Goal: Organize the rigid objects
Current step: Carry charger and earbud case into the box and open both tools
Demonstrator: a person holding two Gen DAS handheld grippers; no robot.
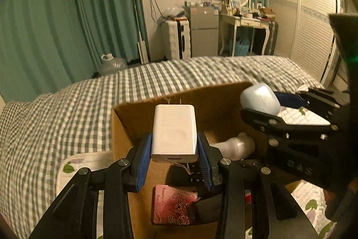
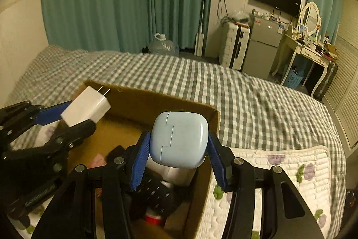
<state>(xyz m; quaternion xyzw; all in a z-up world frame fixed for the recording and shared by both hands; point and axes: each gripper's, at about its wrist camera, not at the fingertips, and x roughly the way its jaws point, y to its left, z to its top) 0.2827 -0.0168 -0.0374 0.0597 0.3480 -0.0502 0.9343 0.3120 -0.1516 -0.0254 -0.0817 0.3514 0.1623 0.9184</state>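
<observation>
My left gripper (image 1: 174, 145) is shut on a white wall charger (image 1: 174, 132), prongs pointing away, above the open cardboard box (image 1: 138, 109). My right gripper (image 2: 177, 149) is shut on a pale blue earbud case (image 2: 179, 138) over the same box (image 2: 201, 171). Each gripper shows in the other view: the charger (image 2: 86, 108) at left, the blue case (image 1: 260, 99) at right. Inside the box lie a pink rose-printed box (image 1: 173, 205), a black remote (image 2: 156, 192) and a silver bottle (image 1: 235, 146).
The box sits on a bed with a grey checked cover (image 1: 67, 104) and a white floral quilt (image 2: 279, 171). Teal curtains (image 1: 67, 15), a suitcase (image 1: 175, 39), a small fridge (image 1: 204, 33) and a dressing table (image 1: 246, 21) stand beyond the bed.
</observation>
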